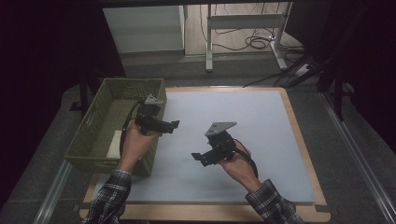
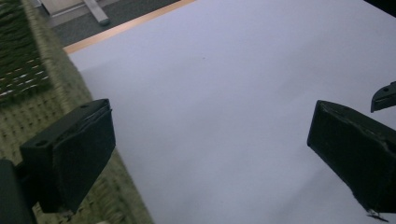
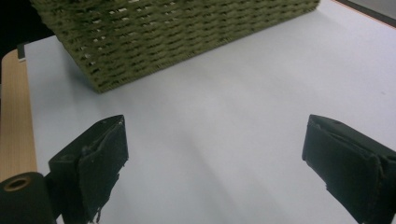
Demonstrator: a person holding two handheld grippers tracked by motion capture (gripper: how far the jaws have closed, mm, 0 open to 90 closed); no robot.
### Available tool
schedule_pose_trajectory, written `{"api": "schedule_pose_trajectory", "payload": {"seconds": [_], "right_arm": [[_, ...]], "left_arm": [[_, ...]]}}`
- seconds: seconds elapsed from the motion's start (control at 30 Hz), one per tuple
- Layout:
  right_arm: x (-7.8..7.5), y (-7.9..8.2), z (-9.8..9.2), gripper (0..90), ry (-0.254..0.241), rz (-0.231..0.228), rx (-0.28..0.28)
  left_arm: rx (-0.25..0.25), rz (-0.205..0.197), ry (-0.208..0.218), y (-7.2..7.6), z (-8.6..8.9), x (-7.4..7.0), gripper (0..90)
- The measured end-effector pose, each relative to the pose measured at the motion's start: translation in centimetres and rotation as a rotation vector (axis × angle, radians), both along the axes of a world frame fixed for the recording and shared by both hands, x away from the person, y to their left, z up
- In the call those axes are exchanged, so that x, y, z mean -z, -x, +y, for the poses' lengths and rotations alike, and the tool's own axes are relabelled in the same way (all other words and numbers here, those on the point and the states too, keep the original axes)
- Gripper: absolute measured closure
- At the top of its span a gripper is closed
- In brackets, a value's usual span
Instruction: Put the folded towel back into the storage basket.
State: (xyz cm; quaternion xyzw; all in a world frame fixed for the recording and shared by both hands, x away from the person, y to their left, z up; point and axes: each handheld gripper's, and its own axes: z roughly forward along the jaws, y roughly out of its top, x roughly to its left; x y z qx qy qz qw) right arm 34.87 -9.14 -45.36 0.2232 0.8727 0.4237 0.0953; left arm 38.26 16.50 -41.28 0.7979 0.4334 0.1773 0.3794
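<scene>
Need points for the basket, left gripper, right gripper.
basket (image 1: pixel 86 125), high view, left wall.
left gripper (image 1: pixel 174 124), high view, between its fingertips.
right gripper (image 1: pixel 198 157), high view, between its fingertips.

The basket is a coarse olive-green weave, rough and matt, with small gaps between the strands, and a pale object lies inside it, its material unclear. A smooth, matt pale-blue sheet covers the counter, whose bare edge looks like light wood. The left gripper and right gripper have matt black jaws with frayed pads, and the person's sleeves are checked cloth.
</scene>
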Motion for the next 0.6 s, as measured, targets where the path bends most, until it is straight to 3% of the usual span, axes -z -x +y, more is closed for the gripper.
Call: {"api": "schedule_pose_trajectory", "payload": {"seconds": [0.27,0.6], "right_arm": [[0.2,-0.1,-3.0,6.9,-0.008,0.005,0.043],[0.5,0.3,-6.4,6.7,0.015,-0.009,0.087]], "left_arm": [[0.044,-0.004,0.008,0.2,-2.7,0.4,1.2],[0.094,-0.022,0.012,1.0,-5.6,1.4,0.9]]}}
